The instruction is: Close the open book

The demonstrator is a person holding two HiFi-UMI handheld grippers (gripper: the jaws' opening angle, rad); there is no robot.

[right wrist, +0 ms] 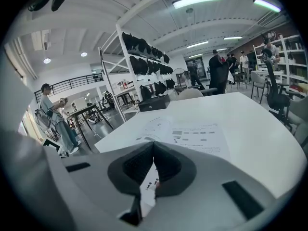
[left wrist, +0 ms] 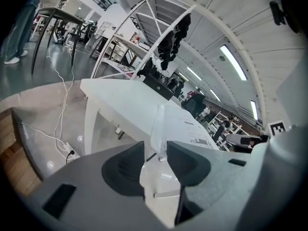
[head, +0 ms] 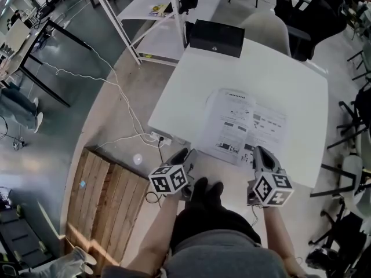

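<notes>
centrally in the head view, the open book [head: 243,126] lies flat with its printed pages up, on the lower middle part of a white table [head: 290,80], its near edge close to the table's bottom edge. the right gripper [head: 259,152] sits at the book's lower right corner. in the right gripper view its jaws [right wrist: 154,150] are clenched together on the near edge of a printed page, and a strip of that paper runs down between them while the rest of the book [right wrist: 192,134] spreads out beyond. the left gripper [head: 184,154] is at the book's lower left corner, just off the table edge. in the left gripper view its jaws [left wrist: 155,148] stand released and apart with nothing between them, the book's side [left wrist: 178,124] showing past the gap.

a black box [head: 216,37] rests on the table's upper edge, with a chair [head: 266,28] to its right. on the floor at the table's lower left corner lies a power strip [head: 159,138], a white cable [head: 116,86] trailing from it toward the upper left. a wooden pallet [head: 107,201] fills the lower left.
</notes>
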